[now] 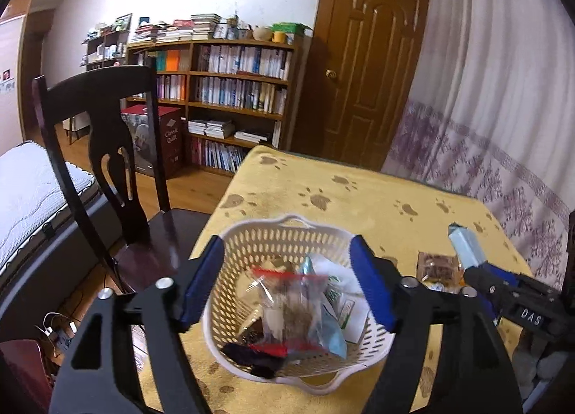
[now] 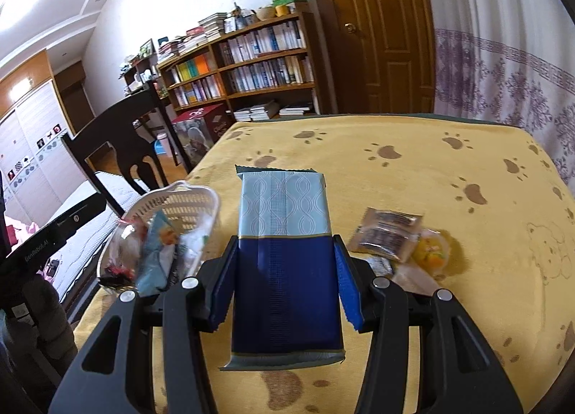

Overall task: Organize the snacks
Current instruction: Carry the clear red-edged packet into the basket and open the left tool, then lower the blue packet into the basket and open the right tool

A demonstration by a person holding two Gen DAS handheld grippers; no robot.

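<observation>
Two tones mark the snack packet [image 2: 285, 256] clamped between the right tongs [image 2: 284, 283] — pale blue with a wavy embossed pattern on the far half, deep navy on the near half, a thin gold line between them and crimped ends. It is held above the counter [image 2: 413, 169], which is covered by a yellow cloth with brown paw prints. The left tongs [image 1: 287, 283] are spread wide and hold nothing, poised over a white perforated basket [image 1: 251, 234] near the counter's left edge — already heaped with clear and blue wrappers. Toward the right edge lie a brown packet [image 2: 390, 232] and, touching it, a yellow jelly cup [image 2: 431, 250].
</observation>
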